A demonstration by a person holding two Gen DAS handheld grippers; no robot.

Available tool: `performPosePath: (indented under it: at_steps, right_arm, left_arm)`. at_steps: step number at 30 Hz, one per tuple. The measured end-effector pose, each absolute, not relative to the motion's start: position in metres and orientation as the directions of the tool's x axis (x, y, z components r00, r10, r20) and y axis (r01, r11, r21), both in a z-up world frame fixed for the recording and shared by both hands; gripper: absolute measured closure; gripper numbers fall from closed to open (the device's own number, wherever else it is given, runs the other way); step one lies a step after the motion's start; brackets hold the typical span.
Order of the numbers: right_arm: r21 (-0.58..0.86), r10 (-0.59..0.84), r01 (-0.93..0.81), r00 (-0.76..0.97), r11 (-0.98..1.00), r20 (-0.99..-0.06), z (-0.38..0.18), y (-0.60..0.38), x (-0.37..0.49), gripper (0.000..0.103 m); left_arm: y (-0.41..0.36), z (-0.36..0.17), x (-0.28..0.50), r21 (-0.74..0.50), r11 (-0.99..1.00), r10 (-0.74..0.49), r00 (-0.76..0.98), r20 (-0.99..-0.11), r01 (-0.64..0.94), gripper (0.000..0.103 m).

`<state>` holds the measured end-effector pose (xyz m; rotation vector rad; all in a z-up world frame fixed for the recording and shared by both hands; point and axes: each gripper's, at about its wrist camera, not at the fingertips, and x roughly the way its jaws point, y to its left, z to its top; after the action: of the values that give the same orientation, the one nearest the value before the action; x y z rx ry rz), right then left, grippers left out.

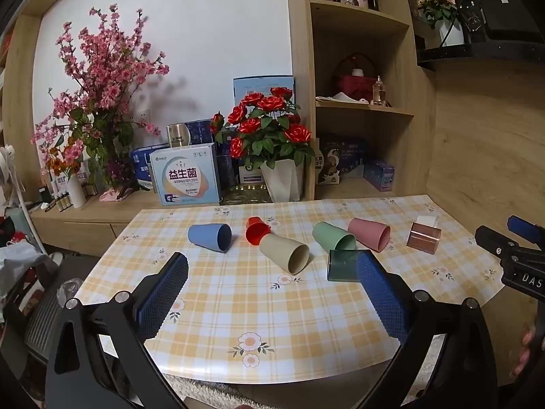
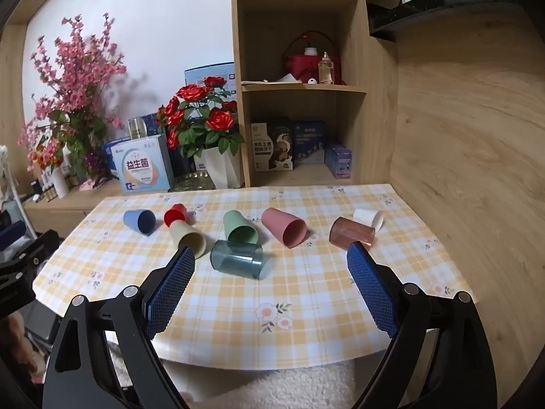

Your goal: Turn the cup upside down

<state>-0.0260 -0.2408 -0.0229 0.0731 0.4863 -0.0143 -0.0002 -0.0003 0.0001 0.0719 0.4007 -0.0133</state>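
Several cups lie on their sides on the checked tablecloth [image 2: 238,306]: blue cup [image 1: 210,236] [image 2: 139,221], red cup [image 1: 256,230] [image 2: 174,215], beige cup [image 1: 284,250] [image 2: 188,238], green cup [image 1: 333,237] [image 2: 239,226], pink cup [image 1: 369,233] [image 2: 284,226], clear teal cup [image 1: 341,266] [image 2: 236,259], clear brown cup [image 1: 423,237] [image 2: 352,233] and white cup [image 1: 427,220] [image 2: 368,218]. My left gripper [image 1: 272,266] is open and empty, above the table's near side. My right gripper [image 2: 270,255] is open and empty, in front of the teal cup; it also shows at the left wrist view's right edge [image 1: 507,235].
A white pot of red roses [image 1: 282,179] [image 2: 223,170], boxes [image 1: 185,173] and a pink blossom vase [image 1: 98,102] stand behind the table. A wooden shelf unit [image 2: 299,85] and wooden wall [image 2: 460,136] bound the back and right. A fluffy rug [image 2: 289,388] lies below the table's near edge.
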Motion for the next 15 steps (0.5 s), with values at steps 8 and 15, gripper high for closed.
performPosePath:
  at_steps: [8, 15]
  right_arm:
    - [0.083, 0.011, 0.033, 0.877, 0.996, -0.481, -0.0258, -0.2399, -0.0260, 0.015]
    - [0.089, 0.012, 0.035, 0.879, 0.995, -0.477, -0.0245, -0.2461, -0.0256, 0.015]
  left_arm:
    - [0.0017, -0.0039, 0.0057, 0.043, 0.998, -0.014, 0.909, -0.416, 0.035, 0.006]
    - [-0.0004, -0.0036, 0.0015, 0.056, 0.998, -0.009, 0.914, -0.405, 0.035, 0.006]
